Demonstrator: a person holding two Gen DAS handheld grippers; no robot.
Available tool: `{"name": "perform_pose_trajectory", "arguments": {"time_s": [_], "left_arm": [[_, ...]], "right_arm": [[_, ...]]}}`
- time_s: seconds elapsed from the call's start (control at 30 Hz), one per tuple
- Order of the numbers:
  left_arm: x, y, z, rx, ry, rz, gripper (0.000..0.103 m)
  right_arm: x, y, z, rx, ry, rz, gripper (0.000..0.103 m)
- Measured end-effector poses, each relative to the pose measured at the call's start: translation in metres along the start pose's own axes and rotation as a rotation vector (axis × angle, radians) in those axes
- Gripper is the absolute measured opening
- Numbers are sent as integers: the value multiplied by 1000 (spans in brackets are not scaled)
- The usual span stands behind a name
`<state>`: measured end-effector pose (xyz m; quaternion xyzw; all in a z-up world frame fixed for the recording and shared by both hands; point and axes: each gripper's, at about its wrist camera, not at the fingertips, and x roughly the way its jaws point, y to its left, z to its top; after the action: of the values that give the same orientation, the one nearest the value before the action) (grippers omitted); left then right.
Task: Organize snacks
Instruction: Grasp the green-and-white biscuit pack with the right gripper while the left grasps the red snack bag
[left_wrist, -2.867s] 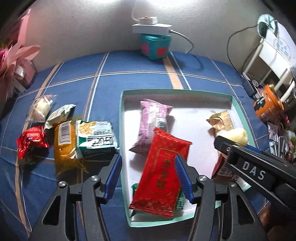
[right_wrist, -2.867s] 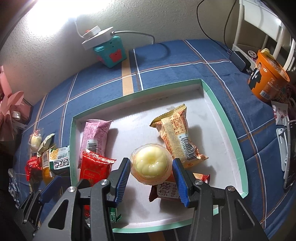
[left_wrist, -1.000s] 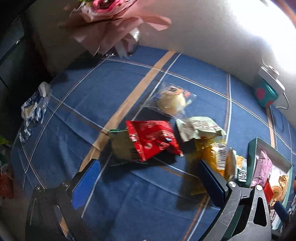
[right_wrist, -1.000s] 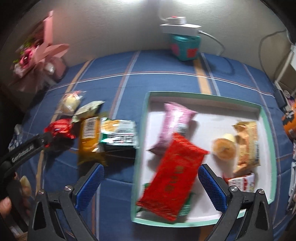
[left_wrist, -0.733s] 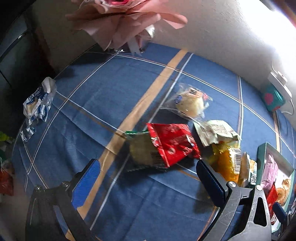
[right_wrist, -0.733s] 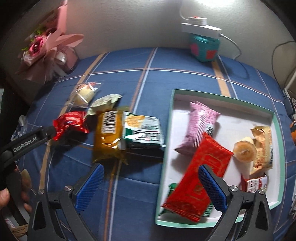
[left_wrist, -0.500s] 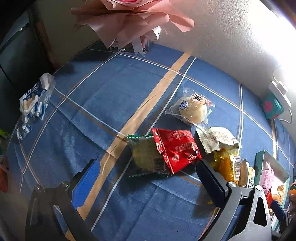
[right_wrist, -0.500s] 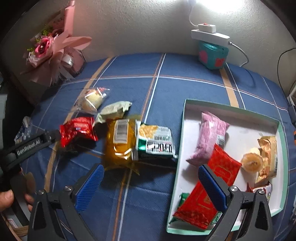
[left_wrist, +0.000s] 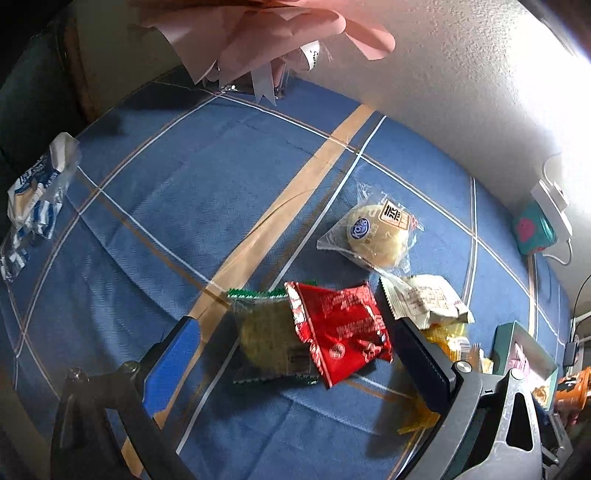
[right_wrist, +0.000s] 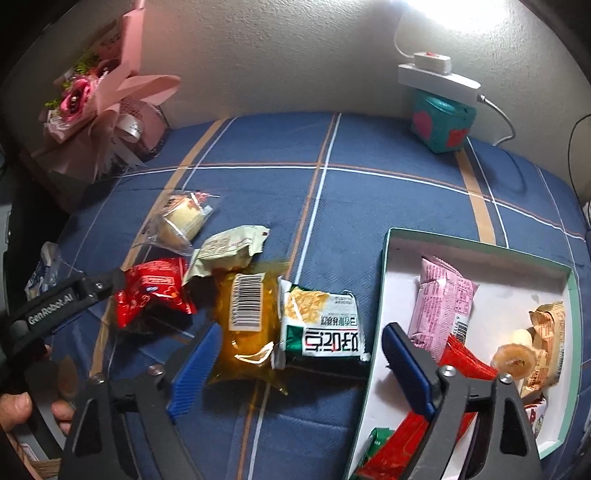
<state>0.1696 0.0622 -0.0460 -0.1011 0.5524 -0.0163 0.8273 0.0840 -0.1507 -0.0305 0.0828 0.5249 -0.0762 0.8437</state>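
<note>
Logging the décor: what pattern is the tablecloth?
Blue tablecloth with tan and white plaid stripes; clearest in the right wrist view.

Bare blue cloth (left_wrist: 155, 206) lies open left of the snack pile and toward the bouquet (right_wrist: 99, 99). The red packet (left_wrist: 340, 325) overlaps the green one (left_wrist: 269, 336), with the bun (left_wrist: 376, 232) and white packet (left_wrist: 428, 299) close behind. Between yellow packet (right_wrist: 247, 321) (touching the noodle pack (right_wrist: 325, 325)) and tray wall (right_wrist: 376, 317), little gap remains.
</note>
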Motion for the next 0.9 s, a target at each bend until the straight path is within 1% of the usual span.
{"name": "perform_pose_trajectory", "arguments": {"time_s": [0.1, 0.23, 0.33, 0.4, 0.47, 0.53, 0.57, 0.7, 0.87, 0.9], "left_arm": [[7, -4, 4, 4, 7, -17, 103], [16, -9, 7, 18, 8, -29, 103], [23, -11, 6, 24, 18, -34, 98], [28, -14, 5, 33, 25, -32, 85], [32, -17, 5, 48, 17, -20, 79], [31, -20, 5, 66, 8, -24, 67], [29, -21, 5, 68, 6, -42, 59], [28, -28, 2, 107, 12, -35, 55], [23, -36, -1, 128, 31, -66, 52], [21, -37, -1, 133, 37, -72, 49]], "right_arm": [[9, -8, 2, 23, 29, 16, 78], [18, -15, 4, 44, 45, 22, 76], [24, -18, 5, 50, 57, 31, 73], [29, -21, 6, 59, 67, 46, 68], [33, -24, 6, 78, 81, 72, 66], [37, -26, 6, 90, 91, 84, 65], [39, -28, 6, 96, 93, 84, 63], [42, -33, 6, 117, 97, 106, 63], [43, -30, 6, 102, 93, 100, 63], [43, -29, 5, 98, 93, 96, 63]]}}
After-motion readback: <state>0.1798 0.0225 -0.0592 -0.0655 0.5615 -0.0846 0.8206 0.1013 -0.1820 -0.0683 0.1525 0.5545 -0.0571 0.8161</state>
